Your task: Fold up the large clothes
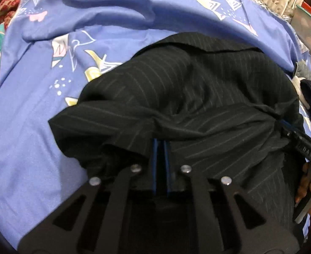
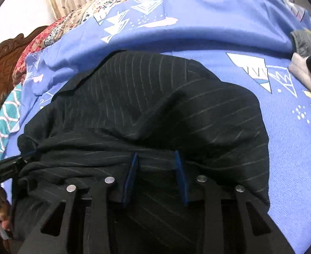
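While the black pinstriped garment lies bunched on the blue patterned bedsheet, both tools work along its nearest edge. Nearest that garment in the left wrist view, the left gripper has its blue-padded fingers almost together, with a fold of the dark cloth draped over their tips; whether they still pinch it cannot be told. At the garment's right side in that view, the right gripper reaches into the fabric, a hand behind it. From its own camera, the right gripper has its blue pads standing apart, the garment's hem running across between them. Beyond the garment, the sheet rises in a ridge. Farther back lie a red floral quilt and a carved wooden headboard.
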A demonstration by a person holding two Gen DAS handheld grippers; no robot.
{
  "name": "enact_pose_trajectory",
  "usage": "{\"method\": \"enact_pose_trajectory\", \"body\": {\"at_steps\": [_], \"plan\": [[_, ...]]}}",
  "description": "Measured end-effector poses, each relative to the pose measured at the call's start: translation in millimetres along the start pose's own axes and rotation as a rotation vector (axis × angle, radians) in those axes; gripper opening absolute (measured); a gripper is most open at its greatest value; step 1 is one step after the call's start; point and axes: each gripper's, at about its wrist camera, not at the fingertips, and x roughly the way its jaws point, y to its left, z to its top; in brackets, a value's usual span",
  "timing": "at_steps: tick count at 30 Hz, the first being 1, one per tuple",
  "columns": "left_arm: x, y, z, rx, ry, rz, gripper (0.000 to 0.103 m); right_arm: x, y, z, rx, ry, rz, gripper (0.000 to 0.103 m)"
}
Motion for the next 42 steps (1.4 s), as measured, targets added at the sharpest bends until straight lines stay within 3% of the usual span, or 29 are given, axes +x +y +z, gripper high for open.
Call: {"method": "enact_pose_trajectory", "body": {"at_steps": [3,6,9,12,14,18,20,26,29,31,33,35,37,42], "plan": [[2,-10,-5,0.046,-0.032,0.060,0.009,-2,7,-5,-0.033,-0.030,-0.025,0.057],[1,-21,-11,0.096,-0.062,0.121,0.008,-17,-5,3,0.025,-0.005,0.026,0.059],[1,-22,-13,0.104,-0.068,0.142,0.008,-58,-6,9,0.086,-0.105,0.101,0.061],[2,-21,-13,0.097,-0.074,0.141,0.008,-83,0,10,0.005,-0.157,0.067,0.071],[2,-22,-14,0.102,-0.080,0.150,0.008,-79,3,8,-0.041,-0.123,0.050,0.073],[2,-26,-15,0.106,-0.083,0.157,0.008,-39,-19,-11,0.011,0.099,0.004,0.074],[1,-30,-19,0.108,-0.084,0.158,0.008,-28,-28,-21,0.036,0.069,0.027,0.074],[-2,-33,-22,0.114,-0.094,0.164,0.008,-26,-17,-24,-0.005,0.029,-0.022,0.074],[-10,-24,-16,0.077,-0.074,0.102,0.009,-44,-22,-26,0.011,0.024,0.018,0.074],[-21,-8,-12,-0.012,-0.056,-0.031,0.025,-64,-23,-29,0.038,0.005,0.056,0.074],[-42,10,-14,-0.138,-0.090,-0.192,0.050,-83,-17,-35,0.032,-0.017,0.079,0.074],[-65,24,-21,-0.236,-0.154,-0.283,0.059,-108,-10,-45,0.000,-0.045,0.090,0.074],[-86,28,-26,-0.235,-0.152,-0.321,0.060,-128,-2,-59,-0.025,-0.058,0.102,0.074],[-127,29,-55,-0.214,-0.184,-0.285,0.072,-158,10,-94,-0.030,-0.041,0.132,0.074]]}}
